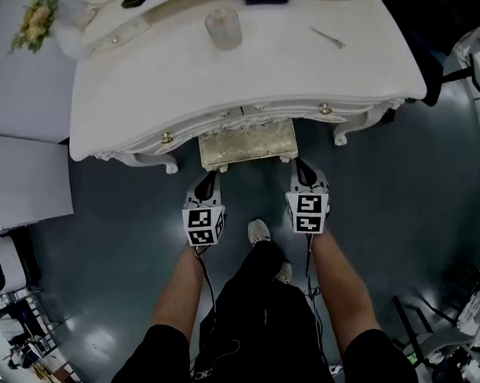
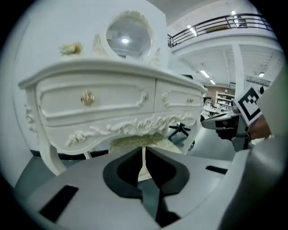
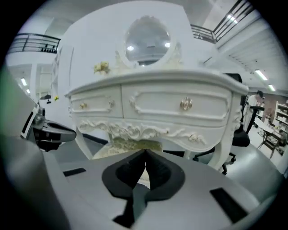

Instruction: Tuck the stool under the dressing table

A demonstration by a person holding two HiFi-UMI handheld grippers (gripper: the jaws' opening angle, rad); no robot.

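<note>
Nearly done, I'd say: cream-gold cushioned stool (image 1: 247,142) sits just ahead of both jaws, mostly under the white carved dressing table (image 1: 228,76), w/ a front strip showing past the worktop edge. Left gripper (image 2: 144,157) jaws all but together, right gripper (image 3: 145,155) jaws together. Both empty, off the stool. Maybe one last nudge left.

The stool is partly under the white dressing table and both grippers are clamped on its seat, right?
Not quite. The stool is partly under the white dressing table, but neither the left gripper nor the right gripper is clamped on its seat: both gripper views show the jaws closed on nothing, short of it.
</note>
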